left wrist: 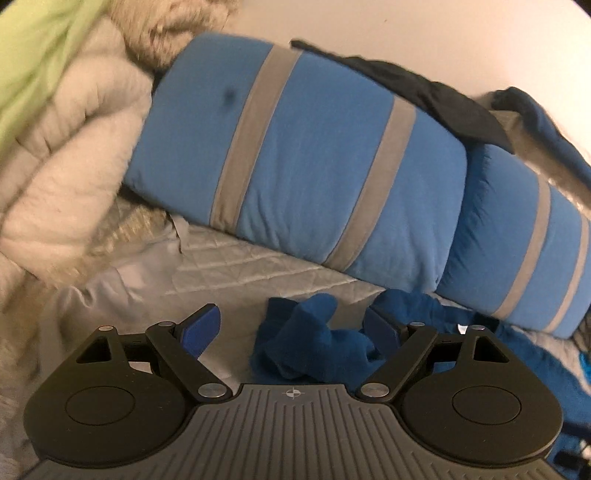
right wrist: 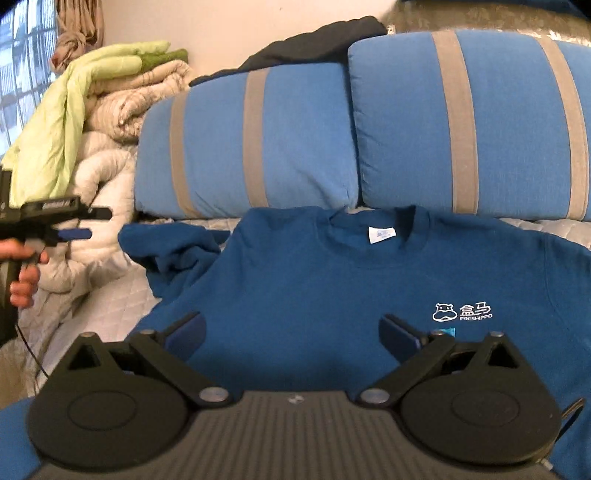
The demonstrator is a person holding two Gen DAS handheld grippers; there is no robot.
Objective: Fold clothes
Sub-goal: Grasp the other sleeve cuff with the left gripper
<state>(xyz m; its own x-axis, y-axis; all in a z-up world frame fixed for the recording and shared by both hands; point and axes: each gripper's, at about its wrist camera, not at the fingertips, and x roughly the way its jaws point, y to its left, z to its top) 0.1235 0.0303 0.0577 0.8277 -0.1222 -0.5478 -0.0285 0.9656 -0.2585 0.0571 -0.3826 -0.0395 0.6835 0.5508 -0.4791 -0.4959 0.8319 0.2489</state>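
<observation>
sweatshirt (right wrist: 332, 280): matt knit cloth | mattress cover (left wrist: 236, 266): quilted, slight sheen

1. Two blue cushions with grey stripes (right wrist: 469, 122) lean side by side against the wall, standing on the quilted mattress cover (left wrist: 258, 266).
2. A black garment (right wrist: 314, 44) is draped over the top of the cushions, at the wall.
3. To the left of the cushions a heap of cream quilts (right wrist: 122, 110) is piled up, touching the nearer cushion's end.
4. A light green blanket (right wrist: 66, 122) hangs over that heap.
5. Further left of the cushions, a knotted beige curtain (right wrist: 75, 33) hangs beside a barred window (right wrist: 26, 55).
</observation>
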